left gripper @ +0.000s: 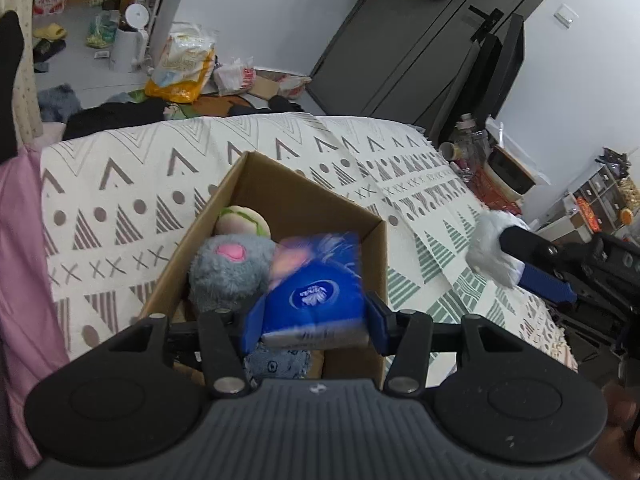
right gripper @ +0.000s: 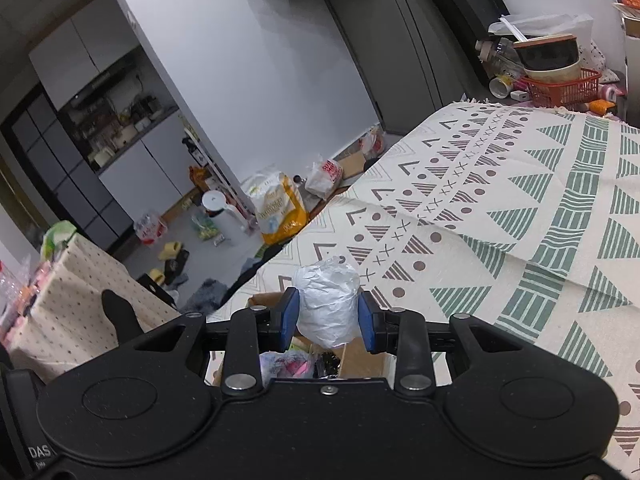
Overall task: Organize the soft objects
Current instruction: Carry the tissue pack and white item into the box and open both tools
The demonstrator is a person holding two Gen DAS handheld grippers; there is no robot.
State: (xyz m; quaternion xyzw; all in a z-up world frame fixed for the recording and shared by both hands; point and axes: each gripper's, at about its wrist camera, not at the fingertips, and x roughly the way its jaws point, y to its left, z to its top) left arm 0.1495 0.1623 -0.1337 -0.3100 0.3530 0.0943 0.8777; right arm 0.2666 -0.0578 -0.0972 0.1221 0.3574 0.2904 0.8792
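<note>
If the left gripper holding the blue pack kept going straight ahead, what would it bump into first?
Probably the grey plush toy in the cardboard box. The left gripper points into the box, with its blue pack beside the toy, though depth is hard to judge.

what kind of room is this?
Likely a small lived-in flat: patterned bedspread under a cardboard box, kitchen cabinets beyond, slippers and shopping bags on the floor.

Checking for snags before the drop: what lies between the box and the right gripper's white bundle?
Left wrist view: only bare patterned cloth lies between the box and the white bundle in the right gripper.
</note>
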